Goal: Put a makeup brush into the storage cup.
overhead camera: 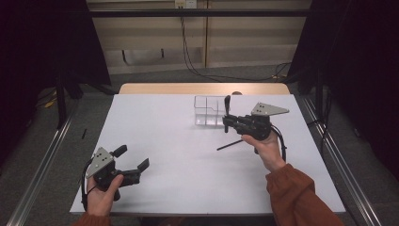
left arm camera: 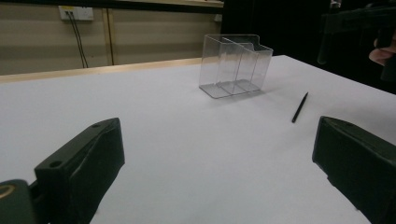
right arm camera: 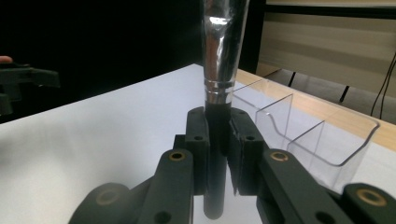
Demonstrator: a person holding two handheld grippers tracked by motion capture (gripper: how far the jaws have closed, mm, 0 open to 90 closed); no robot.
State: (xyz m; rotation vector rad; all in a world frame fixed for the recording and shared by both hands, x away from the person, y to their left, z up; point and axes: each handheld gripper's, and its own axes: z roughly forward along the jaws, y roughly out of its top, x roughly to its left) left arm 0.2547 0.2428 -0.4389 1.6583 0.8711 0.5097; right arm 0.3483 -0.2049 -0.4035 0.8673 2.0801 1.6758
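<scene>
The left gripper (overhead camera: 131,157) sits near the front left corner of the table (overhead camera: 188,188), held low over the white surface with its jaws wide apart and nothing between them. In the left gripper view both black jaws frame bare surface.

Farther in, right of centre, a thin black stick (overhead camera: 229,145) lies flat on the surface, just in front of the right hand (overhead camera: 266,148) and apart from the other items; the left gripper view shows it (left arm camera: 300,108) lying near the organizer.

The right gripper (overhead camera: 227,121) is held above the surface toward the rear right, jaws clamped on the dark handle of a makeup brush (right arm camera: 219,56). The brush stands upright, its silver ferrule above the jaws.

Just beyond, near the rear edge, a clear plastic organizer (overhead camera: 207,111) with divided compartments stands on the surface. The brush (overhead camera: 227,104) is beside its right end, outside the compartments.
</scene>
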